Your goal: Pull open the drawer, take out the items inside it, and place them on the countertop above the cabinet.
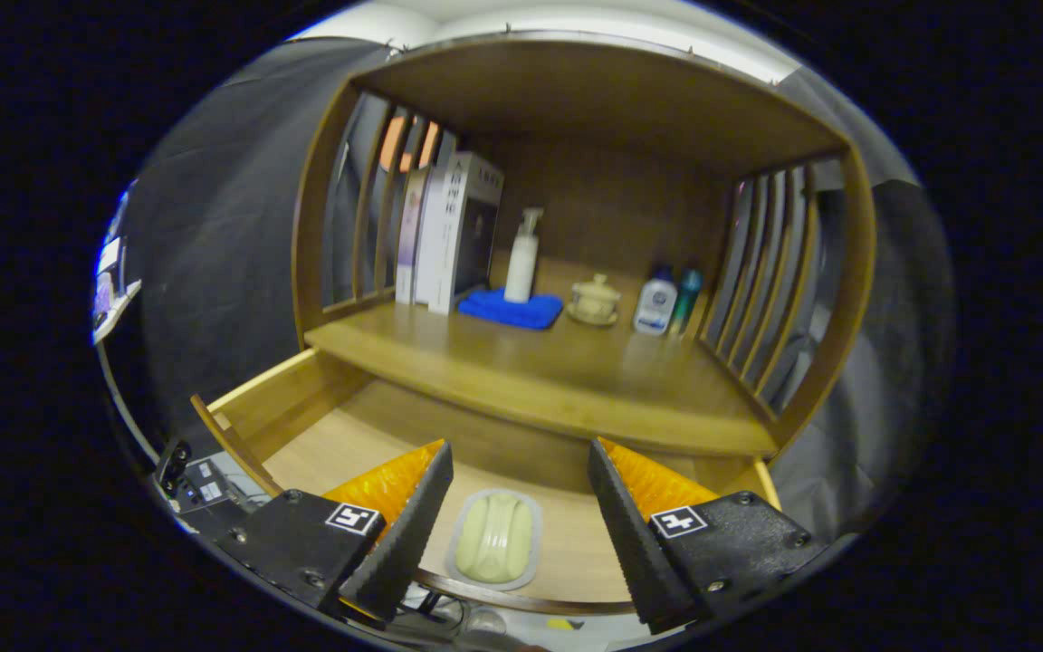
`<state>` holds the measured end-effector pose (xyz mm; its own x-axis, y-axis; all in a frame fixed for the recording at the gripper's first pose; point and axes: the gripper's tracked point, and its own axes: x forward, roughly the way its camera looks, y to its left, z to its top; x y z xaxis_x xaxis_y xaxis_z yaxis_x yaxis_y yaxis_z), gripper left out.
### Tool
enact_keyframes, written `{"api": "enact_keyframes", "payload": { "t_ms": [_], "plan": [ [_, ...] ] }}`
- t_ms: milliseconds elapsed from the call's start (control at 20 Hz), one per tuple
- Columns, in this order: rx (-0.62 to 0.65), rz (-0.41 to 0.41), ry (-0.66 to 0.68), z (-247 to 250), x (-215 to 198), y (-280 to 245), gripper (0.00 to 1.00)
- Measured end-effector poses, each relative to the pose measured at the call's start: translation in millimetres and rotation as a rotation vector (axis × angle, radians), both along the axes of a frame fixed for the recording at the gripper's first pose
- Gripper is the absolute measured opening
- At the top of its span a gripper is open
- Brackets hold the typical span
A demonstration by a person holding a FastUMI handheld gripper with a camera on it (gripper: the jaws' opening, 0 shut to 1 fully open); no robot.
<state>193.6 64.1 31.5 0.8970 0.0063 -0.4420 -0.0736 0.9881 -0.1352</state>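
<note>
Dark cloth booth wall (214,226) behind and to both sides of a wooden cabinet (852,272) with slatted side panels.

Countertop (558,362) sits inside the open shelf bay. Along its back, left to right:
- a few upright books (449,231) against the left slats
- folded blue cloth (511,310) with a white pump bottle (522,258) standing on it
- small lidded cup (595,299) on a saucer
- white bottle (655,303) with a dark cap, teal bottle (687,299) just beside it, both near the right slats

Front part of the countertop is bare wood.

Drawer (286,407) below the countertop is pulled open, pale wood floor visible. 1 item visible inside: a pale yellow-green soap bar (494,537) lying in a grey oval soap dish (460,552), flat on the drawer floor close to the front rim. Rest of the visible drawer floor is bare; the part under the countertop edge is hidden.

Gripper (520,489) is spread wide, holding nothing. 2 fingers (413,516) hang over the open drawer, 1 on each side of the soap dish, so the dish lies between them. Cannot tell how high the tips are above the drawer floor; no contact with the dish or soap is visible.

Lower left, outside the drawer: some dark equipment with white labels (200,484), too small to identify.
</note>
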Motion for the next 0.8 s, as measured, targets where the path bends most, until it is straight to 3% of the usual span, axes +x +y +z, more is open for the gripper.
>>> {"api": "enact_keyframes", "payload": {
  "t_ms": [300, 500, 650, 800],
  "plan": [
    [-0.036, -0.021, 0.314, -53.7, 13.4, 6.4, 0.89],
    [0.041, -0.056, 0.434, -80.6, 10.4, 5.5, 0.86],
    [0.084, -0.074, 0.498, -95.1, 8.2, 2.7, 0.76],
    [0.110, -0.100, 0.503, -101.0, 10.4, -6.5, 0.56]
  ]
}}
